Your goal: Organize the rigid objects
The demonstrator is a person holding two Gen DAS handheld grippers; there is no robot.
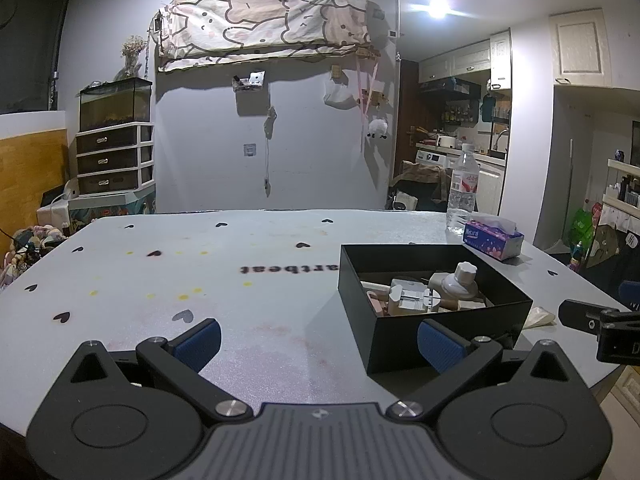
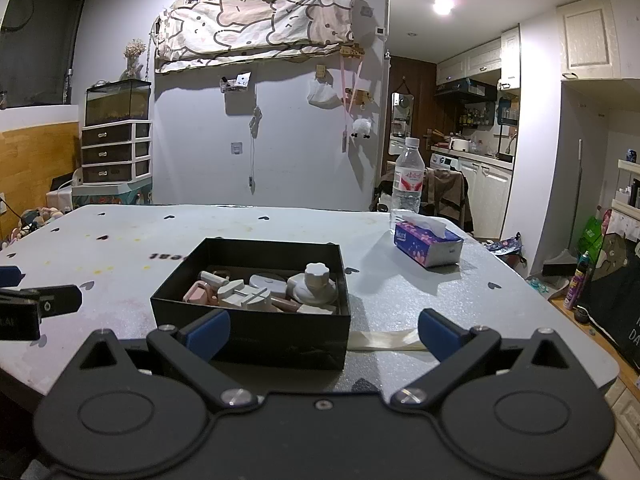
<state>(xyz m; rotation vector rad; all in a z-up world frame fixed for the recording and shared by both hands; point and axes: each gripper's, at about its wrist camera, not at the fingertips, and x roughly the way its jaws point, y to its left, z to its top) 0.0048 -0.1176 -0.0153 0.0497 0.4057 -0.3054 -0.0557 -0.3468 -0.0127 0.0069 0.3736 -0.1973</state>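
A black open box (image 1: 448, 330) (image 2: 248, 330) stands on the grey table (image 1: 240, 300) (image 2: 420, 292). It holds several pale rigid objects (image 1: 432, 290) (image 2: 272, 290), among them a white knob-topped piece (image 2: 317, 280). My left gripper (image 1: 319, 344) is open and empty, low over the table's near edge, left of the box. My right gripper (image 2: 324, 336) is open and empty, just in front of the box. Each gripper shows at the edge of the other's view (image 1: 600, 324) (image 2: 36, 308).
A water bottle (image 1: 463, 188) (image 2: 408, 178) and a purple tissue pack (image 1: 494, 236) (image 2: 428, 240) stand at the table's far right. A cream strip (image 2: 384, 340) (image 1: 538, 316) lies by the box's right side. Drawers and a tank stand at the back left.
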